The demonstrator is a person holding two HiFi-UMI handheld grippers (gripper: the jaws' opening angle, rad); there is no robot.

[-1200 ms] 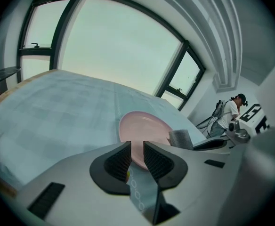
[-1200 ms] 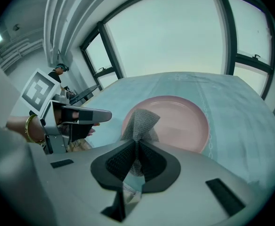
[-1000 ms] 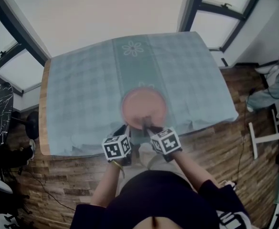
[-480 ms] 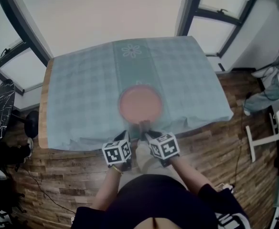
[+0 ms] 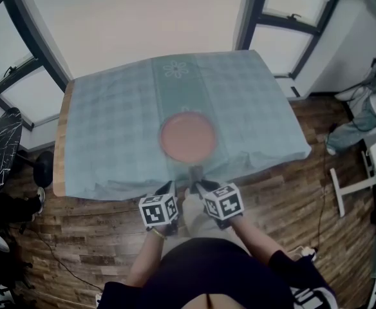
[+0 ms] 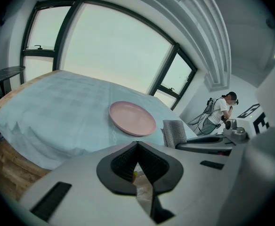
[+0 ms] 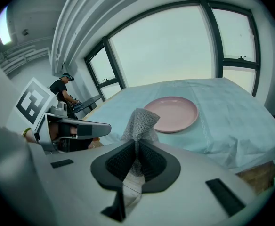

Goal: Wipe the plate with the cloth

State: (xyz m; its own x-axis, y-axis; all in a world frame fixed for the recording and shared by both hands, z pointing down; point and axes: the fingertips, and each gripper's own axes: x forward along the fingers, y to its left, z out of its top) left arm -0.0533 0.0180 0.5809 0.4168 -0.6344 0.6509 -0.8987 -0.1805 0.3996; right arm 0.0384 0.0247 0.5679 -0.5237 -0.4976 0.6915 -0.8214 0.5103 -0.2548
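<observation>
- Closest to us, both grippers sit side by side just off the near edge of the table, over the wood floor and angled down toward it.
- The left gripper (image 6: 137,149) has its jaws pressed together with nothing in them, so it's just along for the ride.
- The right gripper (image 7: 137,147) is clamped on the grey knit cloth (image 7: 140,120), which pokes up out of the pads in a loose peak.
- Next out is the pale blue checked tablecloth (image 5: 111,127), bunched a bit where it hangs over the near edge.
- The pink plate (image 5: 187,137) lies flat in the middle of the near half of the table, empty as far as we can see.
- The key bit: the plate is straight ahead of the cloth, slightly right in the right gripper view, with a strip of tablecloth between them, so no contact.
- We'd guess the right hand just needs to push forward and down onto the near rim.
- Furthest out are the windows.
</observation>
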